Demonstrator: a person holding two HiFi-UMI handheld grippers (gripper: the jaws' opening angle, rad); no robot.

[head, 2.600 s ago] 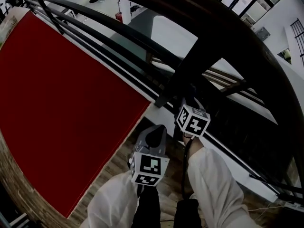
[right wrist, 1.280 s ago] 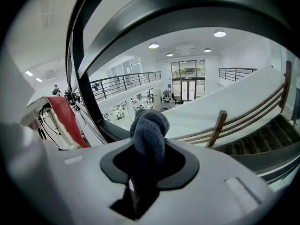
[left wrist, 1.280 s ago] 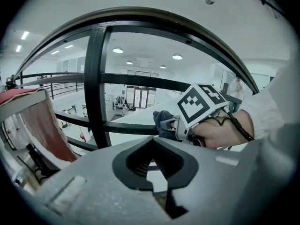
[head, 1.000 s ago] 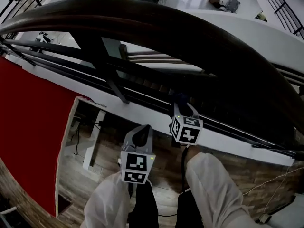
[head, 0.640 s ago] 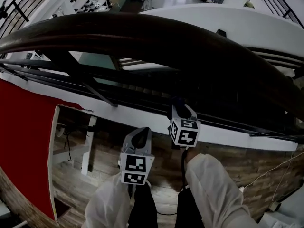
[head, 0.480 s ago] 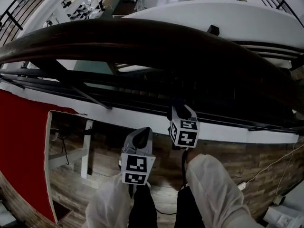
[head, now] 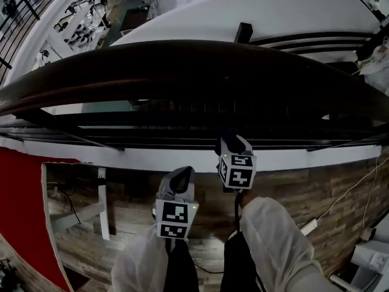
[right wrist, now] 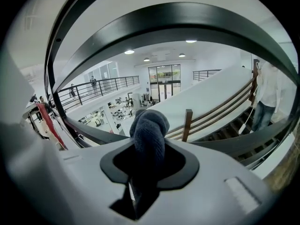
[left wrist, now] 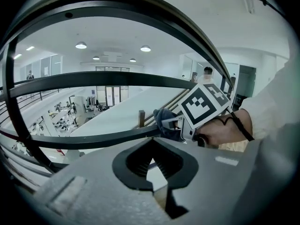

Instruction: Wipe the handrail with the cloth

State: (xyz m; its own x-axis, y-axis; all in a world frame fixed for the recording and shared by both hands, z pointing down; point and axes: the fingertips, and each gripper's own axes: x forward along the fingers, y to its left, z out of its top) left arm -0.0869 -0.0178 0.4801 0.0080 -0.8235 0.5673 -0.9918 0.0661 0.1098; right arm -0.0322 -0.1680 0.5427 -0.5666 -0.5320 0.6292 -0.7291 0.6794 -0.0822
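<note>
Right gripper (right wrist: 146,146) fingers are clamping a bunched, nubbly dark blue cloth (right wrist: 150,124). The cloth is poking up beside the thin black metal rails (head: 182,140), below the broad, curved, glossy dark handrail (head: 182,66); contact unclear. Left gripper (left wrist: 151,162) fingers are sitting closed, empty, lower, over plank flooring (head: 121,224).

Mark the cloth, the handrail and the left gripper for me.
cloth (right wrist: 149,125): right gripper view, its bunched upper end.
handrail (head: 182,72): head view, top of the broad dark rail.
left gripper (left wrist: 152,162): left gripper view, where its closed tips meet.
</note>
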